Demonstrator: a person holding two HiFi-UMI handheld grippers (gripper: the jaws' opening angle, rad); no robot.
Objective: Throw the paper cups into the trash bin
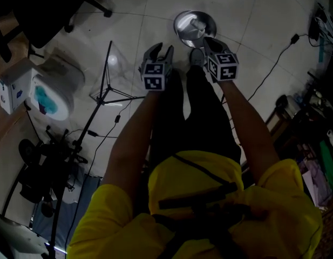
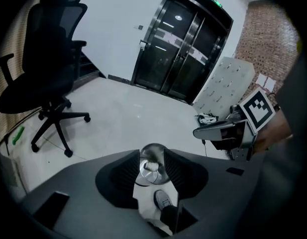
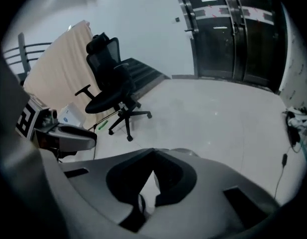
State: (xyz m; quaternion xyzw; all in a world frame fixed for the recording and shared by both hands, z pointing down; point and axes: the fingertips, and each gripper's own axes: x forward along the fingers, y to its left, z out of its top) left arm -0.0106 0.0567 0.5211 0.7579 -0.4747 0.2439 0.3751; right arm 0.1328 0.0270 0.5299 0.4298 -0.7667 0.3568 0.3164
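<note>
Left gripper spread, facing trash bin; right gripper closed.

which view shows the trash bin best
The head view: the trash bin shows nearly whole from above, a paper cup inside. The left gripper view shows a strip of it between open jaws; the right gripper view, at most a sliver of rim behind shut jaws.

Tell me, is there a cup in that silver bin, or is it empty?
Not empty: a white paper cup lies inside the round metal bin.
</note>
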